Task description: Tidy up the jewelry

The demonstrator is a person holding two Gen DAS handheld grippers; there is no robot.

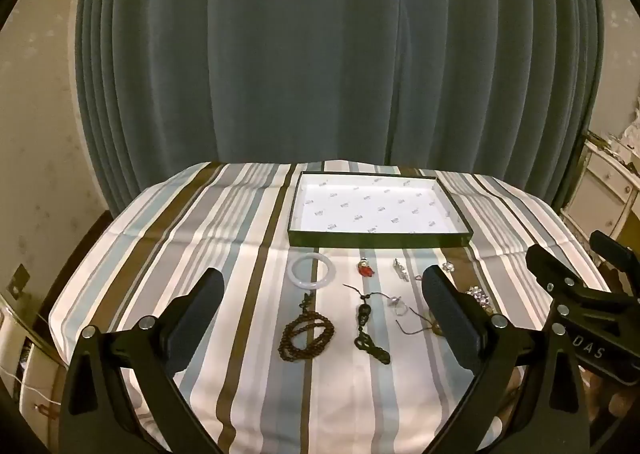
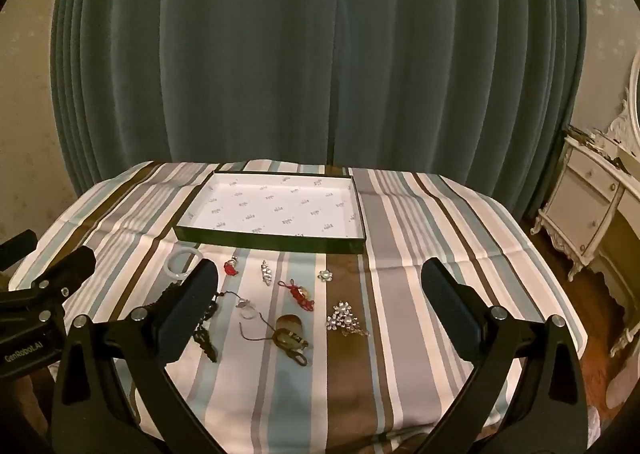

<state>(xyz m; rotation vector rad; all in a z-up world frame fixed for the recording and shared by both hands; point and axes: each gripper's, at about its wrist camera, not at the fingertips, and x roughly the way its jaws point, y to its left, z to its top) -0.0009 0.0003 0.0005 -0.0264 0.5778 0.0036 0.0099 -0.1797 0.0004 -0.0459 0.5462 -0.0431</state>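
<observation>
Several jewelry pieces lie on the striped tablecloth in front of a shallow green box (image 1: 380, 241) with a white printed lining, also in the right wrist view (image 2: 272, 245). A white bangle (image 1: 312, 272), a red charm (image 1: 365, 269), a brown bead bracelet (image 1: 307, 336) and a dark pendant on a cord (image 1: 366, 330) show in the left wrist view. A red knot charm (image 2: 301, 294), a crystal brooch (image 2: 345, 319), a small flower brooch (image 2: 325, 275) and an amber pendant (image 2: 289, 332) show in the right wrist view. My left gripper (image 1: 324, 316) is open and empty above the pieces. My right gripper (image 2: 320, 312) is open and empty.
The striped cloth (image 2: 420, 214) covers a small table in front of a blue-green curtain (image 2: 320, 54). A white ornate dresser (image 2: 592, 198) stands at the right. Each gripper's body shows at the side of the other's view.
</observation>
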